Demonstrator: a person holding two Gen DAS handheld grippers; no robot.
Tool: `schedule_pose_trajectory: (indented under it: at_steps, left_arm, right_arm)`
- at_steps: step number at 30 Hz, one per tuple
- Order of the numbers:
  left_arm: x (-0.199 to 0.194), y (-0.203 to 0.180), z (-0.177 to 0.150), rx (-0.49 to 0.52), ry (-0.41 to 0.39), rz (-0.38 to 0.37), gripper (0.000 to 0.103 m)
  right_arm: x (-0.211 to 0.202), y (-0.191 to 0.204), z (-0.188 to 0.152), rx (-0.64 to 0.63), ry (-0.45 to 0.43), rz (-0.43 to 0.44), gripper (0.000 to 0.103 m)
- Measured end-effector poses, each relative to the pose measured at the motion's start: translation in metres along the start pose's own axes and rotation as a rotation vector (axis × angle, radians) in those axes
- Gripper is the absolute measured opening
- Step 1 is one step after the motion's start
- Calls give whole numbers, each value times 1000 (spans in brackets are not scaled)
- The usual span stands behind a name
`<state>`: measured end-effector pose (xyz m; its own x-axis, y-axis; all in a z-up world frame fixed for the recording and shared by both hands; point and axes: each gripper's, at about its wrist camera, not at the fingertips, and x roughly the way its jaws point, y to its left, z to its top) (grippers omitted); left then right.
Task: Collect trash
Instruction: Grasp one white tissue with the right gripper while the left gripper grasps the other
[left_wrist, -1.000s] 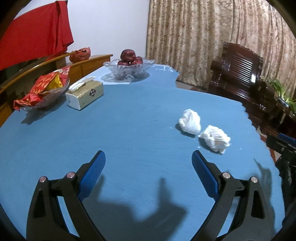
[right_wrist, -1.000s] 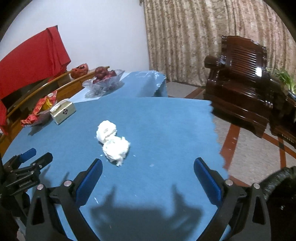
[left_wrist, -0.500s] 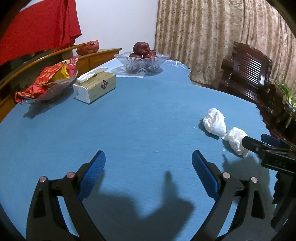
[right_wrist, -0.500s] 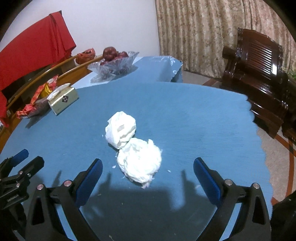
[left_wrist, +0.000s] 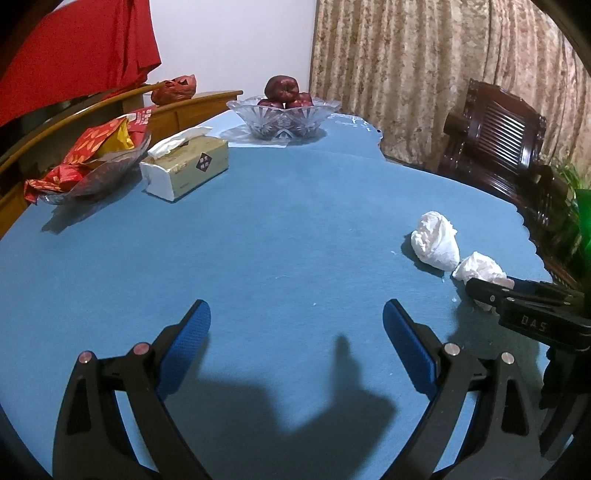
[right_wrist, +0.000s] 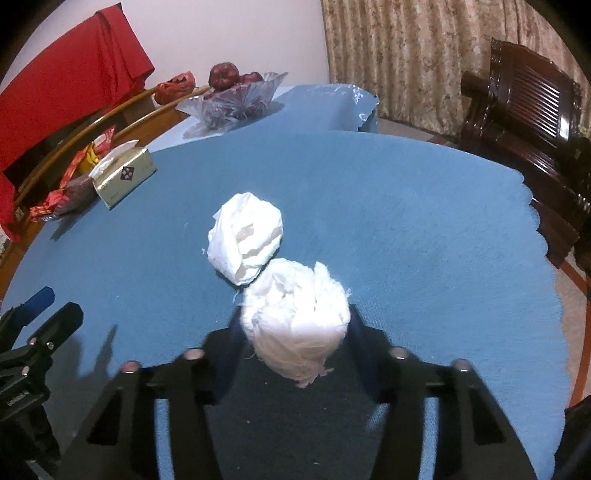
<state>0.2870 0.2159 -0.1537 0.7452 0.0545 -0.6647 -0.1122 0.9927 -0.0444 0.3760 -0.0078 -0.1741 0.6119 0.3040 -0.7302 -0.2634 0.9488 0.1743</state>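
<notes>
White crumpled paper, the nearer tissue wad (right_wrist: 295, 325), sits squeezed between the two blue-padded fingers of the right gripper (right_wrist: 293, 332), which have closed in on its sides; the wad bulges forward past the fingertips, its loose end trailing back between them. Just ahead of those fingers, touching the held wad's far-left edge, lies the second tissue wad (right_wrist: 245, 236) on the blue counter (right_wrist: 424, 229).

From the left wrist view, the left gripper (left_wrist: 297, 325) hovers over bare blue cloth with its fingers spread wide and nothing between them. Both wads lie well off to the right of its right finger (left_wrist: 406, 343): the second wad (left_wrist: 434, 242) farther ahead, the nearer one (left_wrist: 480, 267) beside it, partly hidden by the right gripper's black finger (left_wrist: 491, 293).

Far ahead and left of the left fingers stand a tissue box (left_wrist: 184, 166), a dish of red wrappers (left_wrist: 88, 162) and a glass fruit bowl (left_wrist: 284, 118).
</notes>
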Motion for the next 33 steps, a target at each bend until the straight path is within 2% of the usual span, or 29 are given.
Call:
schedule_pose_trajectory:
  at_steps: [2,4,16,23,27,30,33]
  left_arm:
    - [1,-4,2,2,-2,-4,92]
    - [2,-10,4,7,-4,-9,92]
    - [32,-75,33,61,-18,-89,92]
    - [70,-110,45,95,28,-109,91]
    - [88,-120,51,105,83,-123,80]
    - [95,-123,51,108,117,-138,68]
    - [93,-130,49,131,123,-153,48]
  right_arm:
    - [-2,-3,0,0,-4,7,41]
    - [-5,-7,1,2,-12,6,40]
    - [-27,-61,28,48,-81,-62,40]
    - [-29,-80,29,77,-79,-76,40]
    - [-30,-84,27,90,-77,-68,40]
    - [-31,-84,25,93,-76,-64,40]
    - [-35,-85,23,97,-78,-59,40]
